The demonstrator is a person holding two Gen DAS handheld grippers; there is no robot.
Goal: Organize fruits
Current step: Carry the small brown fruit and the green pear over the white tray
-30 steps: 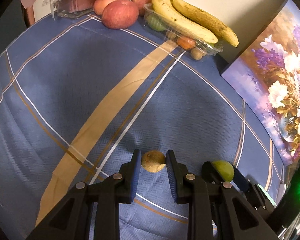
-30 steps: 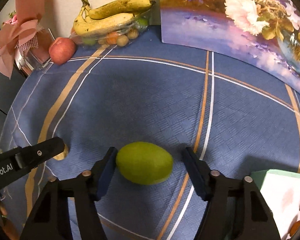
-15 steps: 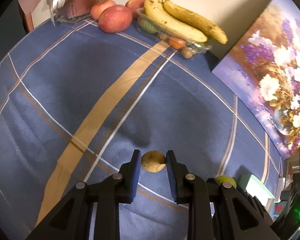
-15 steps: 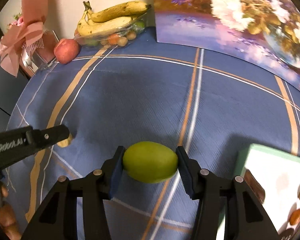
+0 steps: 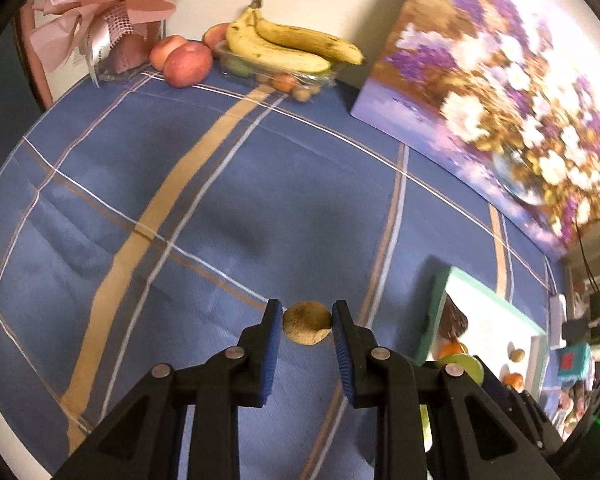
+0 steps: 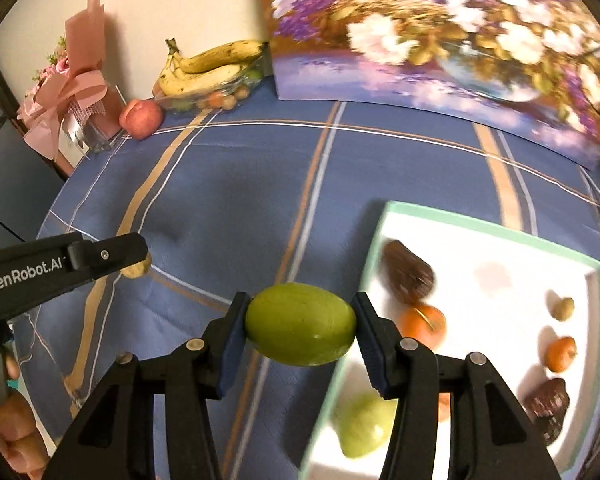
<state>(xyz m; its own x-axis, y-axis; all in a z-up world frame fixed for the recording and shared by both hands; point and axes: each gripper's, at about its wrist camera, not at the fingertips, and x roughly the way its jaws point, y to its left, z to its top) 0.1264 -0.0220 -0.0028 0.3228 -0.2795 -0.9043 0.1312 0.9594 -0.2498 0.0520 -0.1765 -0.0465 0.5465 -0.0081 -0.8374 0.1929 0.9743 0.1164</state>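
Left wrist view: my left claw [image 5: 307,326] is clenched on a small brown round fruit [image 5: 306,323], pinched side to side and clear of the blue plaid desk [image 5: 228,200]. The white tray [image 5: 496,316] with the green rim lies at about 3 o'clock from this claw, near; my right claw's green fruit peeks in at 4 o'clock.

Right wrist view: my right claw [image 6: 300,330] is grasping a green oval fruit [image 6: 300,330], long axis running 9 to 3 across the pads, ends pressed by both fingers. The tray [image 6: 384,216] sits at 3 to 4 o'clock, its near edge just under the fruit's right end, sorted fruits already inside. The left claw [image 6: 140,258] shows at 9 o'clock, well apart from the tray.

My call: right hand is nearer, so it drops first; left must cross toward 3 o'clock.
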